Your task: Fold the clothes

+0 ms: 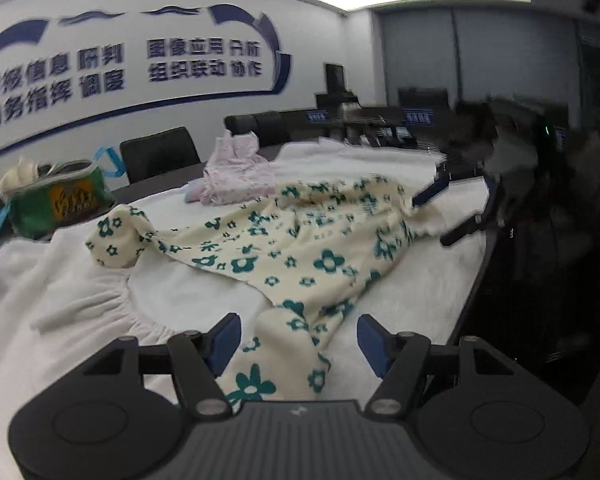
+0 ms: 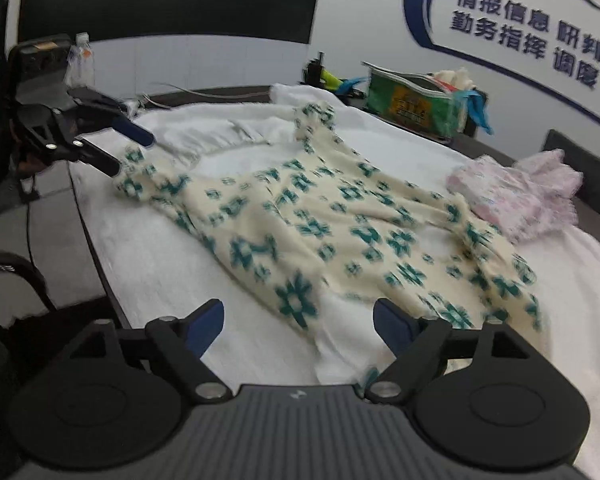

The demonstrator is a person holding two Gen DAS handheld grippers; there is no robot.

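Floral garment (image 1: 300, 248) lies spread, rumpled, on white-towelled worktop (image 1: 188, 292). Left tongs (image 1: 298, 344) spread, hem between pads, unpinched. Right tongs (image 2: 298, 326) spread, empty, at opposite edge. Advice: smooth wrinkles, align sleeves before folding. Pink clothes (image 2: 528, 196), green bag (image 2: 412, 106) beyond; office wall lettering behind.

Left wrist view: sits just behind the left claw (image 1: 298, 340), low over the near edge of the bench (image 1: 60, 280), angled down, facing the lettered wall (image 1: 120, 68).
Right wrist view: rides behind the right claw (image 2: 298, 326), equally low and close, angled down across the bench.
Shared: the 2 views face each other over the flowered garment (image 1: 300, 248); each shows the other claw at its far end.
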